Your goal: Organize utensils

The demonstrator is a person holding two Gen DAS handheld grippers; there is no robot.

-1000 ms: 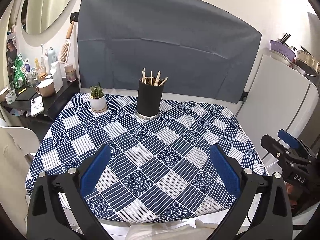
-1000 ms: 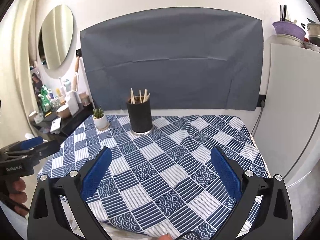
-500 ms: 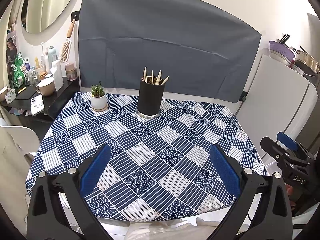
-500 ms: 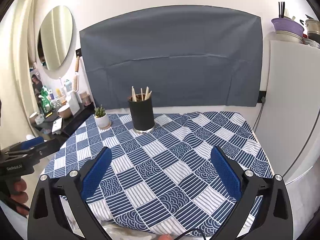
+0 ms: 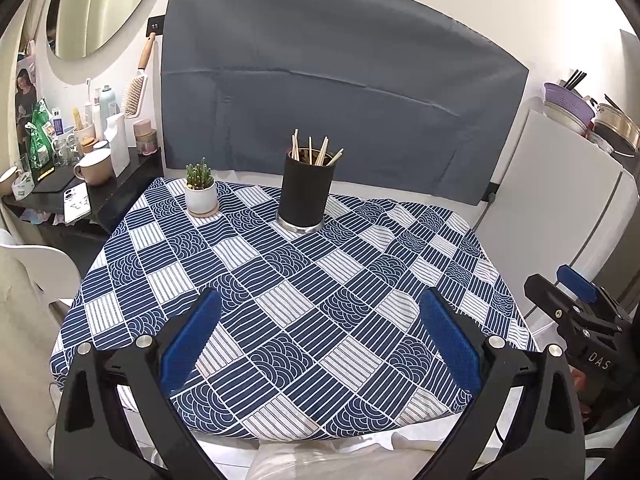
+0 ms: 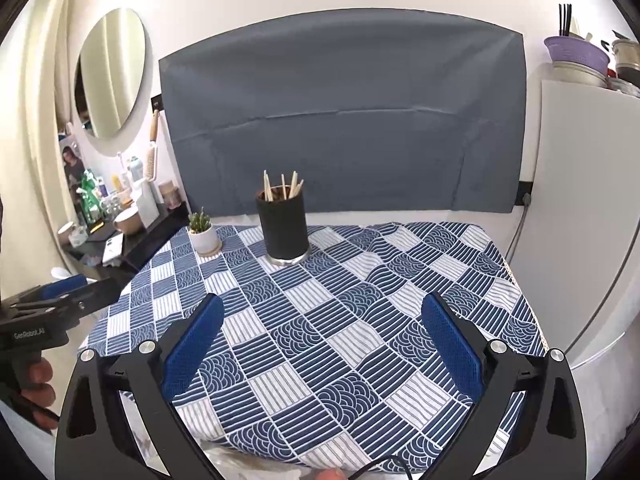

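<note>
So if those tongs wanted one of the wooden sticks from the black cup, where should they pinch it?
Probably at the bare top end of a stick, coming down from above. The sticks stand nearly upright, only their tips clear the black cup, and its wall hides the rest.

The right tongs (image 6: 320, 320) gape empty above the tablecloth (image 6: 360, 320), well short of the black holder (image 6: 283, 228) of chopsticks (image 6: 282, 186).

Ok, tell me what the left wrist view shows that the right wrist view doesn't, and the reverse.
Only the left wrist view shows the right gripper at its right edge and the white chair at its left edge. Only the right wrist view shows the left gripper at its left edge and the hand holding it. Both show the black holder with wooden sticks, the potted cactus and the patterned tablecloth.
</note>
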